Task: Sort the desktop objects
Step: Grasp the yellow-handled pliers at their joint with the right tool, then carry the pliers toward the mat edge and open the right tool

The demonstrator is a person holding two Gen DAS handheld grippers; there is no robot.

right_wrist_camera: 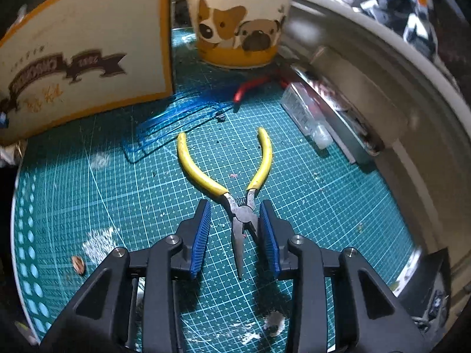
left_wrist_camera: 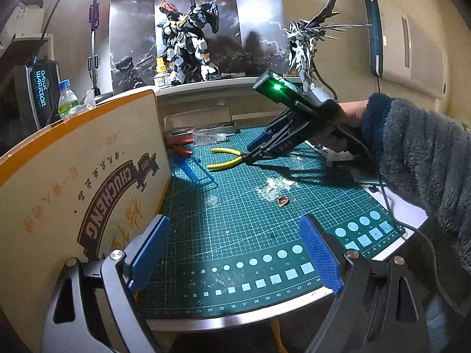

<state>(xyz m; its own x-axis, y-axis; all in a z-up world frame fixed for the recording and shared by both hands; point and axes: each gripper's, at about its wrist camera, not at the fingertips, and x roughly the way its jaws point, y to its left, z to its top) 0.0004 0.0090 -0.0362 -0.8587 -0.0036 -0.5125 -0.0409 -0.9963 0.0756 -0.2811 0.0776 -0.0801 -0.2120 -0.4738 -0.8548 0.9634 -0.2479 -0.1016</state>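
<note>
Yellow-handled pliers (right_wrist_camera: 226, 188) lie flat on the green cutting mat (right_wrist_camera: 117, 194), handles spread and pointing away. My right gripper (right_wrist_camera: 235, 209) is open, low over the mat, with one blue pad on each side of the pliers' metal head; I see no contact. The left wrist view shows the pliers (left_wrist_camera: 225, 158) and the right gripper (left_wrist_camera: 250, 158) at their nose. My left gripper (left_wrist_camera: 232, 235) is open and empty above the near part of the mat (left_wrist_camera: 235, 220).
A printed cardboard box (left_wrist_camera: 79, 188) stands at the left. A dog-print paper cup (right_wrist_camera: 238, 20), red-handled cutters (right_wrist_camera: 250, 86), a blue plastic frame (right_wrist_camera: 170, 117), a clear tube package (right_wrist_camera: 306, 114) and a metal tin (left_wrist_camera: 200, 117) lie at the back. Model robots (left_wrist_camera: 185, 41) stand on the shelf.
</note>
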